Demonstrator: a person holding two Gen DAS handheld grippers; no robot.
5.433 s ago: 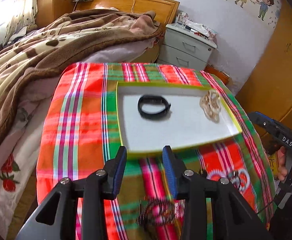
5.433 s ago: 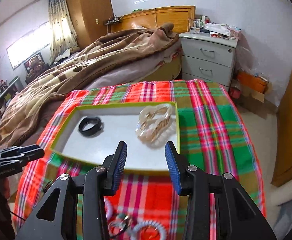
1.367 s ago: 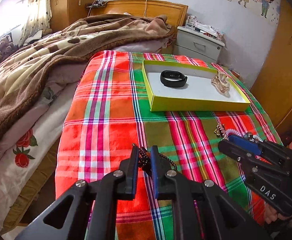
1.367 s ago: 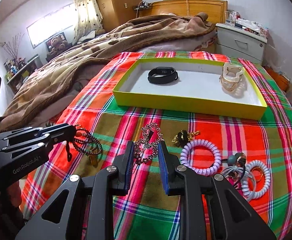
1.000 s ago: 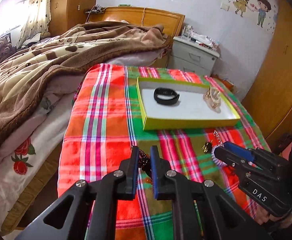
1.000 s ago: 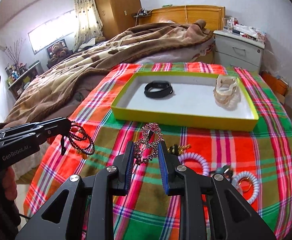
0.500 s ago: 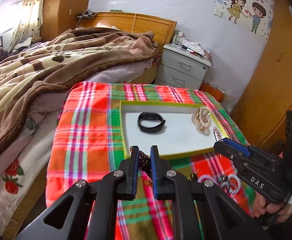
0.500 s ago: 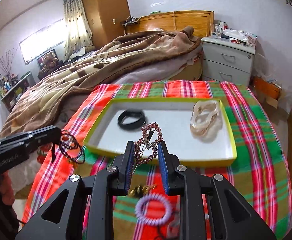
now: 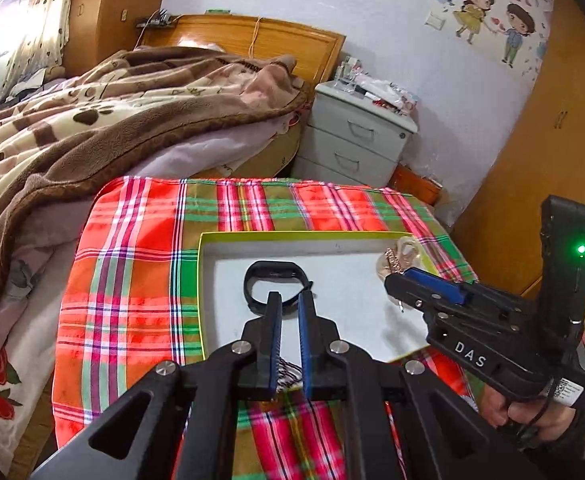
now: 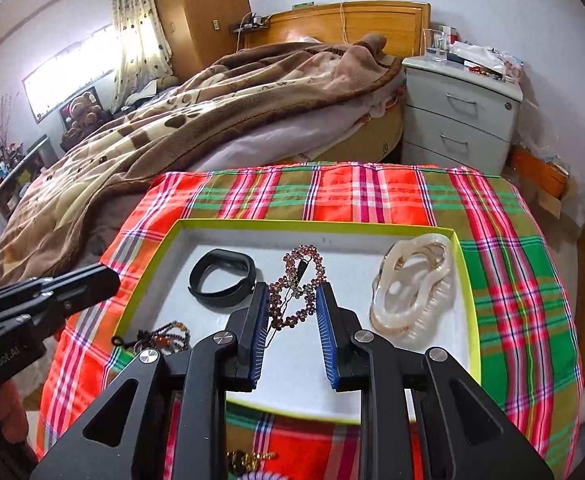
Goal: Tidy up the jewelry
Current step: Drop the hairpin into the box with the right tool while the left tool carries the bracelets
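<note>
A yellow-rimmed white tray (image 10: 468, 320) sits on the plaid cloth. It holds a black band (image 10: 222, 276), a cream hair clip (image 10: 412, 288), a pink rhinestone piece (image 10: 298, 284) and a dark beaded bracelet (image 10: 164, 336) at its near left corner. My right gripper (image 10: 292, 300) is open over the tray, with the rhinestone piece lying between its fingers. My left gripper (image 9: 288, 308) is slightly parted and empty above the tray, near the black band (image 9: 276, 288). The right gripper also shows in the left wrist view (image 9: 432, 284).
A bed with a brown blanket (image 10: 212, 112) lies behind and left. A grey nightstand (image 10: 460, 116) stands behind right. A gold trinket (image 10: 248, 460) lies on the plaid cloth (image 10: 372, 192) in front of the tray.
Both grippers moved forward over the tray. The left let go of the beaded bracelet, which now lies in the tray. The right opened and the rhinestone piece now rests in the tray.
</note>
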